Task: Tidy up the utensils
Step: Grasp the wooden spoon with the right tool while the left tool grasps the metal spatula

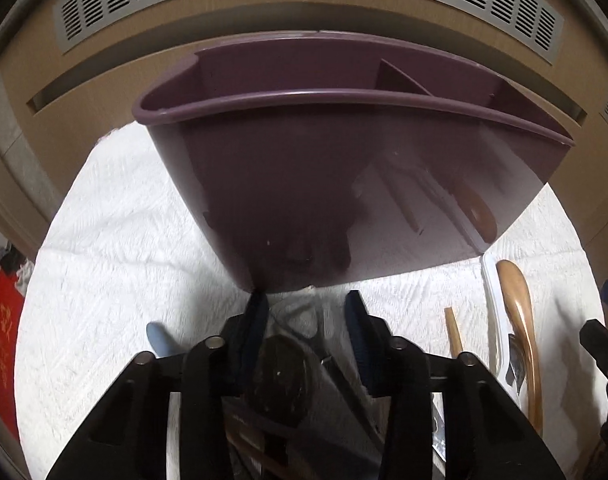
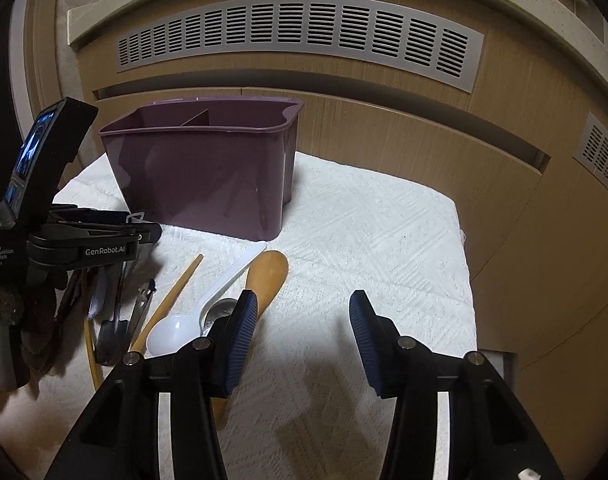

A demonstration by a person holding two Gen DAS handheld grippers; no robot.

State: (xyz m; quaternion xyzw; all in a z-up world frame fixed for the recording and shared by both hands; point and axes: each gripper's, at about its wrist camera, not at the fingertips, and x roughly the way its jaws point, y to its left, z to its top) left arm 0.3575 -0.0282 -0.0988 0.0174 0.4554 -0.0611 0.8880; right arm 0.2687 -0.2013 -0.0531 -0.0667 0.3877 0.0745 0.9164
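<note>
A purple divided utensil caddy point(image 1: 344, 160) stands on a white towel point(image 1: 116, 240); it also shows in the right wrist view point(image 2: 200, 172) at the back left. My left gripper point(image 1: 308, 304) is open, its fingertips close to the caddy's near wall, above a pile of utensils. From the right wrist view the left gripper point(image 2: 144, 232) hovers over dark utensils point(image 2: 112, 320). A wooden spoon point(image 2: 266, 276), a white plastic spoon point(image 2: 176, 330) and a wooden chopstick point(image 2: 176, 288) lie on the towel. My right gripper point(image 2: 302, 308) is open and empty, its left finger over the wooden spoon.
A wooden cabinet front with grey vent grilles point(image 2: 296, 36) rises behind the towel. The towel's right edge point(image 2: 464, 272) drops off beside the cabinet. A red object point(image 1: 0, 340) lies at the far left.
</note>
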